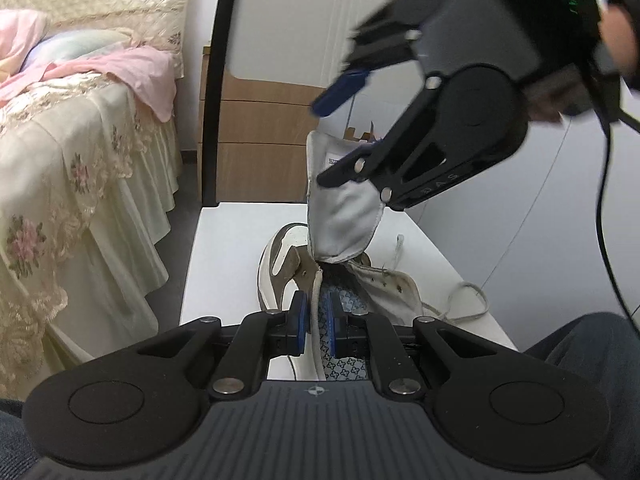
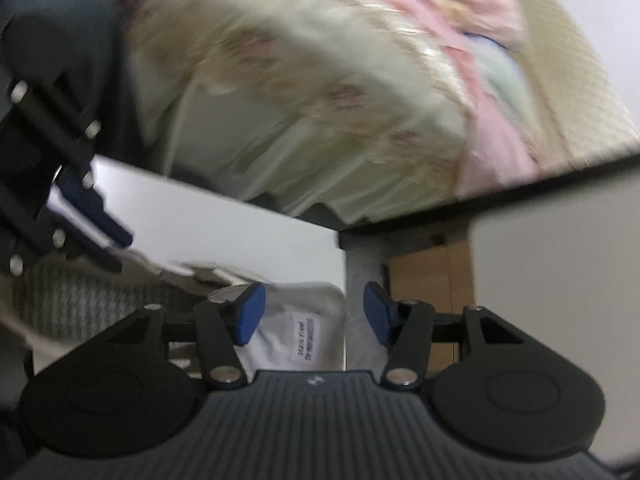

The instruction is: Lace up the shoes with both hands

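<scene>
A worn white leather shoe (image 1: 340,280) is lying on the smooth white table (image 1: 216,248), its soft grey tongue (image 1: 344,216) standing upright. The left gripper (image 1: 318,322) is pinching the shoe's padded collar edge between narrow blue pads. The right gripper (image 2: 314,314) is gaping wide around the tongue, apparently not pressing it. A frayed lace (image 1: 464,304) is curling toward the table's right edge. The tongue's label (image 2: 306,338) is too blurred to read.

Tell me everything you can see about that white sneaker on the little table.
The worn white sneaker with grey-brown panels lies on the small white table, toe pointing away. It is unlaced: a loose off-white lace trails beside it. Its padded grey-white tongue stands pulled upright, a printed label inside. A patterned blue insole shows. The left gripper is shut on the eyelet flap's edge; the right gripper is open by the tongue.
</scene>
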`<control>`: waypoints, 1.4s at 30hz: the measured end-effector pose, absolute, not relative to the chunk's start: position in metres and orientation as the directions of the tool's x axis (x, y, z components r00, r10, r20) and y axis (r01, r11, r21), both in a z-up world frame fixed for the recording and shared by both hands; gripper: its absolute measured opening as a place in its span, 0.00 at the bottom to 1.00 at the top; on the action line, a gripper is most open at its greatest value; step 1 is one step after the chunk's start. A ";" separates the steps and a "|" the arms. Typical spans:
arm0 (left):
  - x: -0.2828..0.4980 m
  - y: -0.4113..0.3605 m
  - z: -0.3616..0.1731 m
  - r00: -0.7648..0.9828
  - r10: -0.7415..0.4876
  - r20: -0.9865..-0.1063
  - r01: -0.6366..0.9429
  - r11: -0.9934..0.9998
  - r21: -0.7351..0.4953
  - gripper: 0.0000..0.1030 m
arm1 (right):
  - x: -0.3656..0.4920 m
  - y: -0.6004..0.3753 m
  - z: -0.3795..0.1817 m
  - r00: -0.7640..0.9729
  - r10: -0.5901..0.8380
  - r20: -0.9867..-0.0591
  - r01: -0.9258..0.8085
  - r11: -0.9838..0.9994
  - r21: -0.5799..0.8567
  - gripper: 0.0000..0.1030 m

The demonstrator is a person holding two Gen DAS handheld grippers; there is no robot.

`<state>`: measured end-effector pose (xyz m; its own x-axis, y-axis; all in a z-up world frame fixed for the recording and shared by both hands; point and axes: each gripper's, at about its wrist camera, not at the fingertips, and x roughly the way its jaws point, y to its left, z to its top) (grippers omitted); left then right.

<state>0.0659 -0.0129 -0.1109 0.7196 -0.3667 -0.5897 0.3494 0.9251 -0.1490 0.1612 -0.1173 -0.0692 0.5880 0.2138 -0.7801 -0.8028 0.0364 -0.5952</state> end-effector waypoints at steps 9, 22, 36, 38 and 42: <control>0.075 -0.003 -0.114 0.699 -0.369 -0.613 0.313 0.928 -0.202 0.11 | 0.170 -0.102 -0.084 0.538 0.089 -0.838 -0.818 -0.182 -0.545 0.61; 0.066 -0.006 -0.112 0.716 -0.347 -0.606 0.303 0.936 -0.178 0.11 | 0.103 -0.105 -0.075 0.501 0.123 -0.857 -0.824 -0.235 -0.516 0.43; 0.057 -0.011 -0.113 0.719 -0.323 -0.615 0.303 0.942 -0.141 0.11 | 0.062 -0.102 -0.119 0.510 0.098 -0.854 -0.832 -0.196 -0.519 0.18; 0.057 -0.011 -0.114 0.719 -0.322 -0.616 0.302 0.943 -0.140 0.11 | 0.059 -0.103 -0.122 0.518 0.108 -0.849 -0.835 -0.152 -0.529 0.18; 0.055 -0.011 -0.115 0.723 -0.320 -0.613 0.302 0.944 -0.135 0.11 | 0.053 -0.115 -0.117 0.536 0.154 -0.830 -0.834 -0.057 -0.549 0.18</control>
